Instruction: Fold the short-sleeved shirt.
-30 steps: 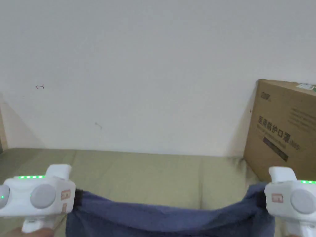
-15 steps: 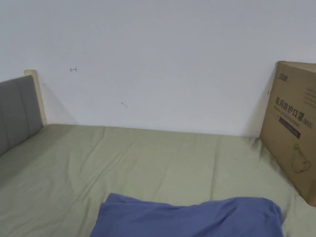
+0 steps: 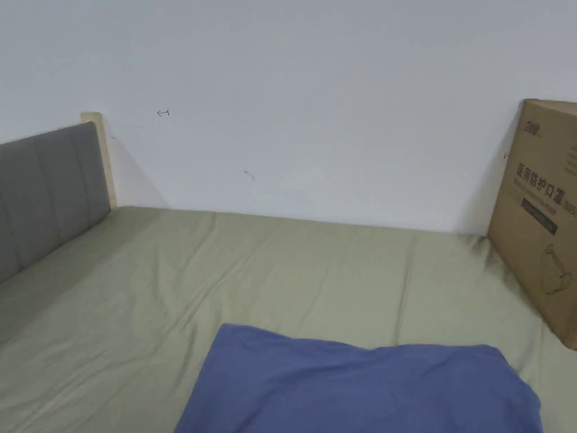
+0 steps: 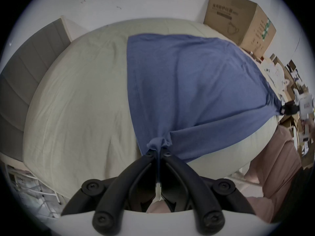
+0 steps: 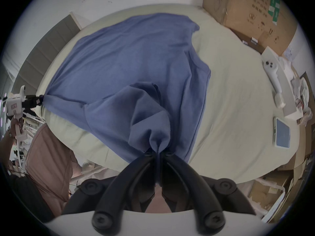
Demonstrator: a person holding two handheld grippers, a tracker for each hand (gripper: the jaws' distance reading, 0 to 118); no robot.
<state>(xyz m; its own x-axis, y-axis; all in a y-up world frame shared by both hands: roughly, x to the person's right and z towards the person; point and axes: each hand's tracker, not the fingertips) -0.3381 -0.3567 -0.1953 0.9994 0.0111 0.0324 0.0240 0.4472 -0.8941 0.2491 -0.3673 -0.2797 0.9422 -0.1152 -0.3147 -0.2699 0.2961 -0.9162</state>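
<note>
A blue short-sleeved shirt lies spread on the pale green bed sheet, its far edge flat toward the wall. In the left gripper view my left gripper is shut on a bunched corner of the shirt at the bed's near edge. My right gripper is shut on another gathered corner of the shirt. Each gripper view shows the other gripper far off, the right gripper and the left gripper, with the near hem stretched between them.
A large cardboard box stands at the bed's far right against the wall. A grey padded headboard rises on the left. In the right gripper view a white handheld device and a tablet lie at the bed's right side.
The head camera has tilted and the grippers have dropped out of its picture. The shirt, held up in the air a second ago, now lies on the sheet.
</note>
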